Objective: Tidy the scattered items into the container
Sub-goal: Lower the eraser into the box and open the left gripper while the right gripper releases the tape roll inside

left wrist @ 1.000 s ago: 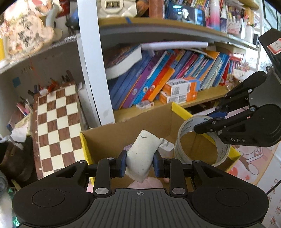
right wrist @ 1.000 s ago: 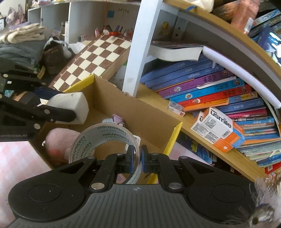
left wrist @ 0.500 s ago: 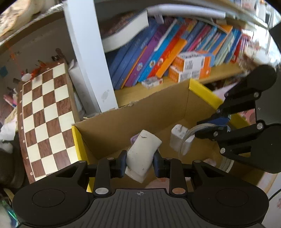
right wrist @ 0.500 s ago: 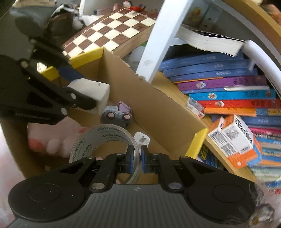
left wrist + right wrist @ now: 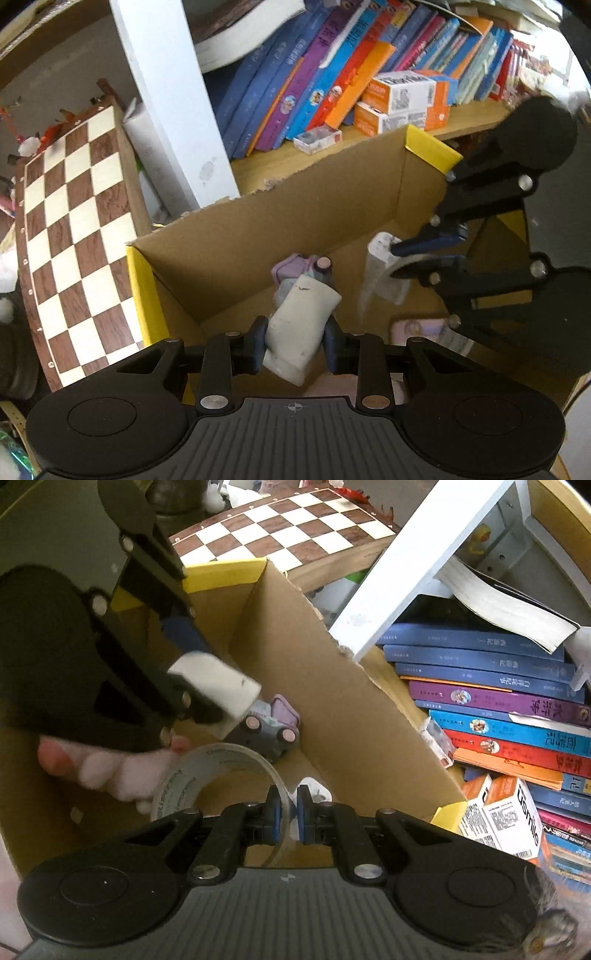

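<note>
1. Left wrist view: the left gripper (image 5: 295, 345) fills the bottom of the frame. Its two blue-padded jaws pinch a white, rounded block of soft material (image 5: 301, 328) by its sides, and the block stands tilted between them, sticking out past the fingertips toward the centre of the frame.
2. Behind the block is an open brown cardboard box with yellow rim edges (image 5: 142, 291), seen from above. On its floor, just beyond the block, lies a small purple and grey toy car (image 5: 295, 267).
3. At the right of the frame the right gripper (image 5: 406, 260) reaches into the box, jaws closed on the thin wall of a clear roll of packing tape (image 5: 373, 286). A white plug adapter (image 5: 382, 258) lies beside it.
4. At the left a brown and cream chessboard (image 5: 74, 229) leans; a shelf of colourful books (image 5: 314, 81) runs across the top.
5. Right wrist view: the right gripper (image 5: 288, 814) sits at the bottom centre, jaws pressed onto the near wall of the tape roll (image 5: 214, 775), whose ring lies ahead and to the left, inside the box (image 5: 351, 716).
6. At the left the left gripper (image 5: 207, 686) holds the white block (image 5: 218, 686) above the toy car (image 5: 271, 725). A pink plush toy (image 5: 107, 766) lies on the box floor below it.
7. The books (image 5: 498, 701) are stacked at the right, and the chessboard (image 5: 280, 528) is at the top.
</note>
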